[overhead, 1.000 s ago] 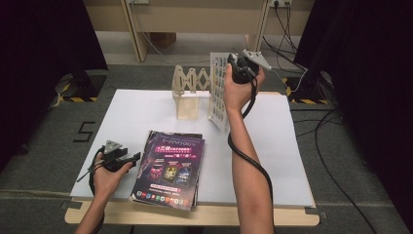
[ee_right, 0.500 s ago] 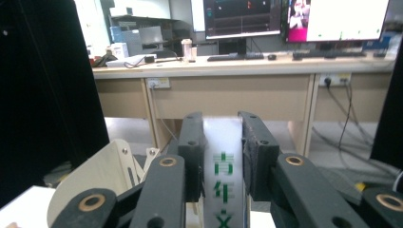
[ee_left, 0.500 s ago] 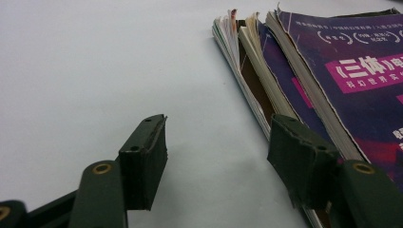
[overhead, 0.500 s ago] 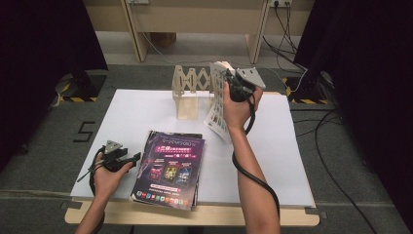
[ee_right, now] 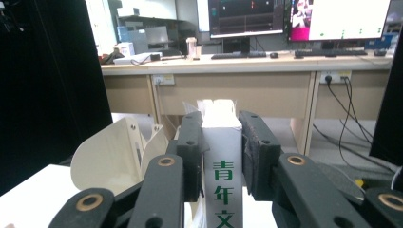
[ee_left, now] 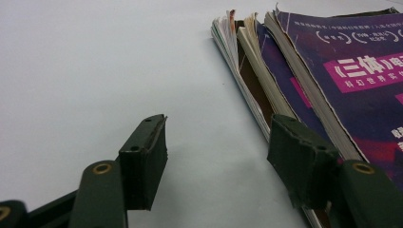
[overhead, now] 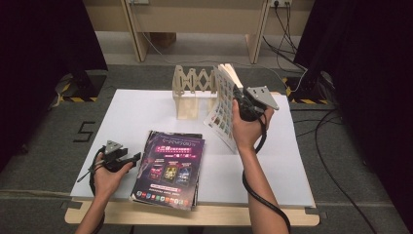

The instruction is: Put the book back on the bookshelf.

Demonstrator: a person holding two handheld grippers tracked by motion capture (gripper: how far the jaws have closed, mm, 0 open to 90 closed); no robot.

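A magazine (ee_right: pixel 222 156) with green characters on its white spine is clamped upright between the pads of the right gripper (ee_right: pixel 221 156), whose jaws have just been easing slightly wider. In the high view this magazine (overhead: pixel 225 105) is held above the white table (overhead: pixel 146 105), just beside the pale wooden rack (overhead: pixel 194 92), with its covers hanging down toward the tabletop. The left gripper (ee_left: pixel 216 161) is rested low on the table with its jaws wide and nothing between them; a stack of purple-covered magazines (ee_left: pixel 304 80) lies just beside its one pad. Desks and monitors (ee_right: pixel 294 16) are seen beyond.
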